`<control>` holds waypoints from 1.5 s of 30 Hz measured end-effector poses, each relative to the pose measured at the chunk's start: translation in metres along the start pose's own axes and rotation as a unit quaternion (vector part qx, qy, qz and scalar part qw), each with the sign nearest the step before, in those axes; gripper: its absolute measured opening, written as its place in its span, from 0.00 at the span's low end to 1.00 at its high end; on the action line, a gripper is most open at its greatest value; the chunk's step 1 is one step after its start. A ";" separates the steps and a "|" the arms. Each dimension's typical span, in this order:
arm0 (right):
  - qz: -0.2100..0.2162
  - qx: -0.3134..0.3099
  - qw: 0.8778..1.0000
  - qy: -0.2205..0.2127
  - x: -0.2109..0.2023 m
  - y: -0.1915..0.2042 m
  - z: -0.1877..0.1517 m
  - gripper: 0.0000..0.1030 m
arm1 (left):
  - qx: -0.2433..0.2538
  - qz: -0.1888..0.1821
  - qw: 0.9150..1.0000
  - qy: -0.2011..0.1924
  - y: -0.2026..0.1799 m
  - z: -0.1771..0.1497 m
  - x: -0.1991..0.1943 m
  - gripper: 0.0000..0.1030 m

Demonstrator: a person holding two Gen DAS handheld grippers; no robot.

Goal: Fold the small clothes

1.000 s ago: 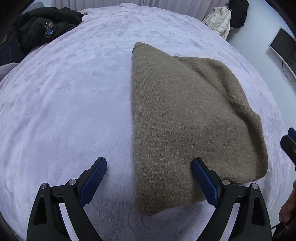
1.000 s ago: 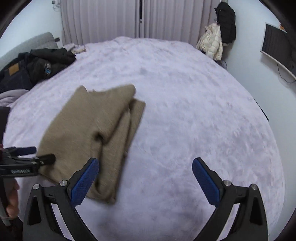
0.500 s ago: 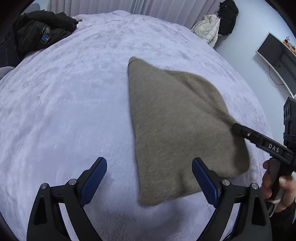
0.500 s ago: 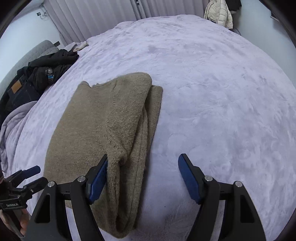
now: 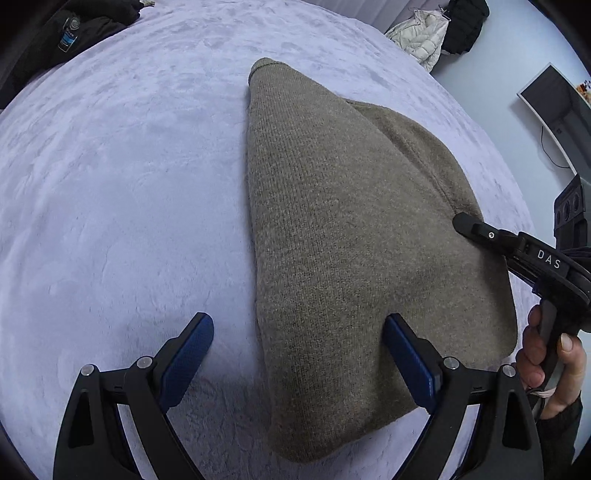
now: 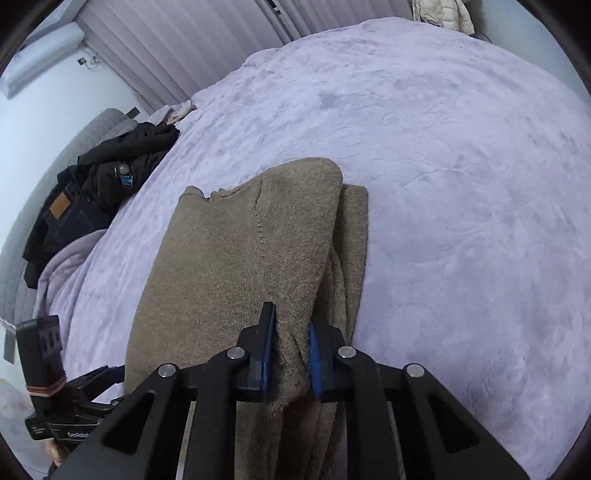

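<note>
A folded olive-brown knit sweater [image 5: 351, 221] lies on the lilac bed cover [image 5: 110, 184]. My left gripper [image 5: 297, 321] is open and hovers over the sweater's near left edge, one finger over the cover and the other over the knit. In the right wrist view my right gripper [image 6: 291, 317] is closing, with a raised ridge of the sweater [image 6: 229, 258] pinched between its blue pads at the near right fold. From the left wrist view the right gripper [image 5: 465, 221] shows at the sweater's right edge, held by a hand [image 5: 554, 362].
A black jacket [image 6: 122, 173] and dark jeans [image 6: 62, 210] are piled at the bed's far left. A white puffer jacket [image 5: 424, 33] hangs by the curtains, and a monitor [image 5: 554, 99] sits against the right wall. Lilac bed cover [image 6: 461, 184] stretches right of the sweater.
My right gripper came down onto the sweater's right side and its jaws went from wide open to pinching the fold. The left gripper stayed open over the near edge.
</note>
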State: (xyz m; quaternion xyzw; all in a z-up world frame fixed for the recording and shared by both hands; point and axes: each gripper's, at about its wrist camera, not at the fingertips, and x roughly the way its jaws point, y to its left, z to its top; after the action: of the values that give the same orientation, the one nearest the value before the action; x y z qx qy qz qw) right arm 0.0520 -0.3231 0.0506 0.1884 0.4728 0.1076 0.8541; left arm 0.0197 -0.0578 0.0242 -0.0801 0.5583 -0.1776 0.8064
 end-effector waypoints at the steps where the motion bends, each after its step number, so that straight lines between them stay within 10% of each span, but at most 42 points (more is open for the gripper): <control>1: 0.006 0.003 1.000 0.007 0.004 -0.004 -0.002 0.18 | 0.003 0.003 1.000 -0.002 -0.002 0.002 -0.005 0.91; 9: 0.040 -0.019 0.996 -0.071 -0.028 0.018 0.040 0.30 | -0.003 -0.057 0.996 -0.074 -0.020 0.069 -0.039 0.91; 14: 0.121 0.008 0.993 0.017 0.034 0.017 0.076 0.51 | -0.013 -0.080 0.996 -0.030 -0.027 0.110 0.009 0.91; 16: 0.092 0.049 0.994 0.044 0.060 -0.008 0.077 0.45 | -0.006 -0.045 0.999 -0.015 -0.022 0.111 0.029 0.91; 18: 0.121 0.093 0.988 0.035 0.065 -0.038 0.073 0.15 | 0.011 -0.034 0.999 -0.019 -0.021 0.106 0.034 0.91; 21: 0.121 0.106 0.986 0.034 0.058 -0.052 0.067 0.09 | 0.047 0.005 0.999 -0.022 -0.034 0.101 0.028 0.91; 25: 0.117 0.063 0.991 -0.005 0.010 -0.030 0.062 0.23 | 0.052 -0.026 0.997 -0.058 -0.038 0.084 -0.012 0.91; 28: 0.154 0.010 0.988 -0.013 -0.022 0.002 0.046 0.71 | 0.054 -0.039 0.996 -0.065 -0.035 0.060 -0.027 0.91; 31: 0.181 -0.031 0.983 -0.004 -0.033 0.023 0.021 0.77 | 0.070 -0.016 0.996 -0.058 -0.033 0.036 -0.023 0.91; 36: 0.115 0.029 0.991 0.053 0.000 -0.016 -0.006 0.62 | 0.032 -0.003 0.999 0.000 -0.003 0.007 0.014 0.91; 38: 0.041 0.044 0.996 0.065 0.000 -0.030 -0.011 0.66 | 0.013 -0.010 1.000 -0.008 0.003 0.000 0.004 0.91; 45: 0.010 -0.045 0.999 0.005 -0.050 0.014 -0.007 0.74 | 0.021 0.014 0.997 -0.069 -0.010 0.030 -0.027 0.91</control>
State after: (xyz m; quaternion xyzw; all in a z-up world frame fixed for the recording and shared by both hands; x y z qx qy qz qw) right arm 0.0193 -0.3271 0.0912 0.1540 0.4702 0.1383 0.8579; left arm 0.0370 -0.0586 0.0622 -0.0676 0.4990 -0.1722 0.8466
